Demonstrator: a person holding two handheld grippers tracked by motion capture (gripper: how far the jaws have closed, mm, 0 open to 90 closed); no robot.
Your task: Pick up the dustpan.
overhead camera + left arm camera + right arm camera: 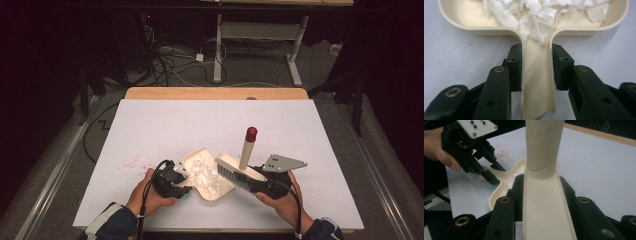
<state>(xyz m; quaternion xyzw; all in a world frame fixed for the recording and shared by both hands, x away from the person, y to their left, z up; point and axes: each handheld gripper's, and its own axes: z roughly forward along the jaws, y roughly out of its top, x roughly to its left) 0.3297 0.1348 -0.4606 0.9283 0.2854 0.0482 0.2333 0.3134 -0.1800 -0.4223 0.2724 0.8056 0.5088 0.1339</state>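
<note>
A cream dustpan lies on the white table near its front edge, and white paper scraps fill its tray. My left gripper is shut on the dustpan's handle, one jaw on each side. To the right, my right gripper is shut on a cream brush with a red-tipped handle. The brush bristles rest at the dustpan's open edge. In the right gripper view the brush back runs up between the jaws, with the left gripper and dustpan beyond.
Faint red specks mark the white table top left of the dustpan. A wooden strip edges the far side. Cables and another table's legs stand on the floor beyond.
</note>
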